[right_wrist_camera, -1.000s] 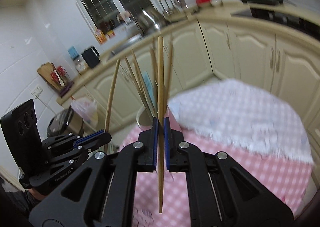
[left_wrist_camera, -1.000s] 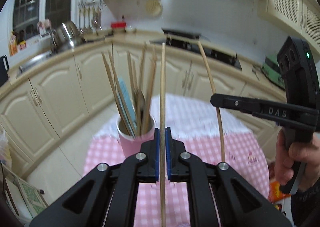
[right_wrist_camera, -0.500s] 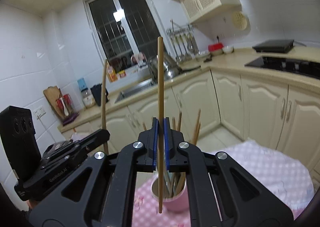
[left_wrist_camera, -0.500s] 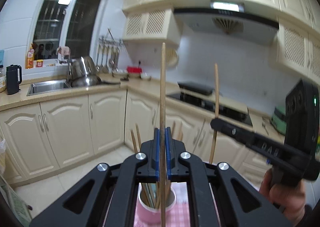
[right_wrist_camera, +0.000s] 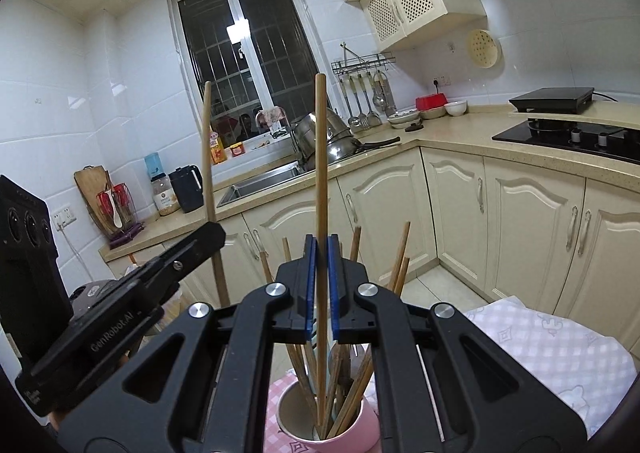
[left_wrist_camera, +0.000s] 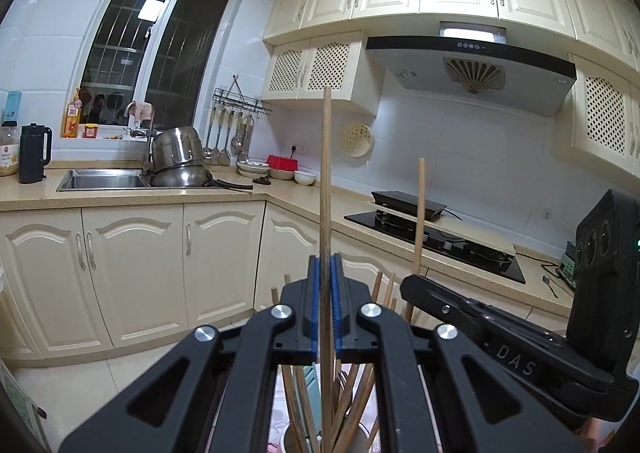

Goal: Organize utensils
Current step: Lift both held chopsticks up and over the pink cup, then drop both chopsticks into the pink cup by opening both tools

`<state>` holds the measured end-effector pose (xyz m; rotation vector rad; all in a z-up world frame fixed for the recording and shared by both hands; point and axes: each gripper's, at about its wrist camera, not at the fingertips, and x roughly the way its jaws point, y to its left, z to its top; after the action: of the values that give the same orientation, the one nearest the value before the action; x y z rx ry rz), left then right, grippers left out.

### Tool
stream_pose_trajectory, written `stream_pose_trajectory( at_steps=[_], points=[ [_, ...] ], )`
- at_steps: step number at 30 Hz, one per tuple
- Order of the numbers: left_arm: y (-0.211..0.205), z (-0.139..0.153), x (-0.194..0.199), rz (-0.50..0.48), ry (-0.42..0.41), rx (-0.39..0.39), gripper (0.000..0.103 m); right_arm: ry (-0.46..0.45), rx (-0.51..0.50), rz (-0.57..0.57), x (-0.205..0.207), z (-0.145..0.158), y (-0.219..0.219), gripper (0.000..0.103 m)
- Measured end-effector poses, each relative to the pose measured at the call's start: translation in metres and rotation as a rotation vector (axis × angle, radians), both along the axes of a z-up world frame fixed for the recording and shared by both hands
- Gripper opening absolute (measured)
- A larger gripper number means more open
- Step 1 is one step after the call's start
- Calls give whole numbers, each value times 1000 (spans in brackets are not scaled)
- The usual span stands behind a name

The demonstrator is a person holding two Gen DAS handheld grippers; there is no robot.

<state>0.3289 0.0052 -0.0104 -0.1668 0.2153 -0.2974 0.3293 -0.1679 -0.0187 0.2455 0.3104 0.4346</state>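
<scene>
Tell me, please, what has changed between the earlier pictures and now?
Both grippers came over the pink cup; the right chopstick now dips into it. Unchanged: left gripper and right gripper each stay clamped on one upright chopstick.

Left gripper (left_wrist_camera: 327, 307) lower centre, jaws clamped tight; right gripper (right_wrist_camera: 319, 289) lower centre, jaws likewise clamped, both near level.

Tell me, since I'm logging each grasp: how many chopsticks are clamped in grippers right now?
2. One chopstick stands upright in the left gripper; the other chopstick stands upright in the right gripper, over the pink cup.
</scene>
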Motion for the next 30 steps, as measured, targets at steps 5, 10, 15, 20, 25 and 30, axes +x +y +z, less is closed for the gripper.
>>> stream_pose_trajectory(
  at_steps=[5,10,15,20,25,30],
  points=[
    [0,-15,7,6,20,-9,5,-4,-15,-4,3,-8,3,6],
    [-2,-26,10,9,32,-12,5,2,-40,0,5,-18,10,6],
    [-4,-36,11,5,50,-1,5,16,-52,-1,8,-25,13,6],
    [-5,-42,11,4,75,10,6,42,-63,0,11,-31,14,7],
    [4,-39,8,14,95,6,49,52,-53,-35,4,-29,5,23],
    [22,-27,-12,62,52,-22,86,37,7,-87,-7,-22,-18,80]
  ],
)
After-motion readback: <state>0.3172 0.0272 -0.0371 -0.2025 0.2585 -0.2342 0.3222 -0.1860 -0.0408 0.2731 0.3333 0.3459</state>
